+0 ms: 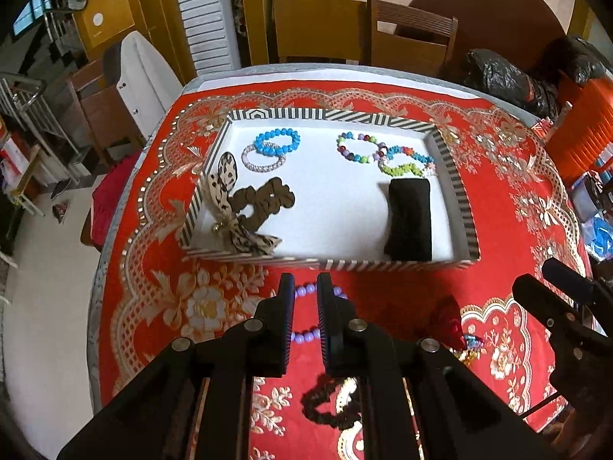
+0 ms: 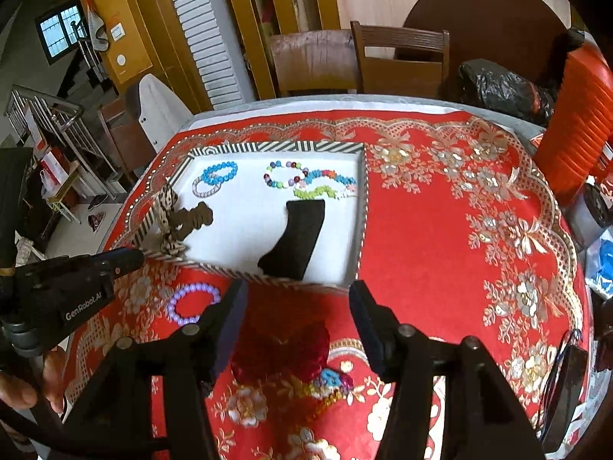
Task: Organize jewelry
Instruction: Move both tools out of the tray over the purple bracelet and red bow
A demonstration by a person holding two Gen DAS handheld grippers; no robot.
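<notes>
Left hand-held gripper (image 1: 305, 287) closed and empty over the purple bracelet (image 1: 306, 335), near the striped tray (image 1: 452, 176); right hand-held gripper (image 2: 297, 299) parted, empty.

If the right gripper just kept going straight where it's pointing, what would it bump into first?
Probably the dark red sequined piece lying on the tablecloth between the open fingers of the right gripper, in front of the striped tray. Depth is hard to judge here.
</notes>
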